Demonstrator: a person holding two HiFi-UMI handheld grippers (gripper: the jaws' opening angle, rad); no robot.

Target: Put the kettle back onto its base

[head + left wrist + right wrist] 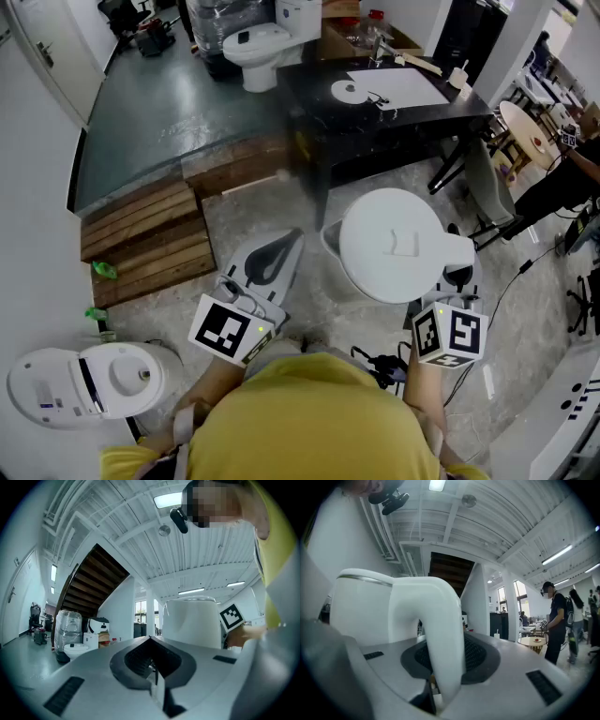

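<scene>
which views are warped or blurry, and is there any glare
Both gripper views are fisheye with dark corners; in the right gripper view the kettle handle looms close and soft; in the left gripper view a ceiling lamp blows out; the head view is evenly lit, though the kettle looks washed out.

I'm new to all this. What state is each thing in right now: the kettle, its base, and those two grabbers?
Kettle: lid shut, held up in the air by its handle.
Base: sitting on the black table, nothing on it.
Right gripper: fingers clamped on the handle.
Left gripper: fingers together, holding nothing.
</scene>
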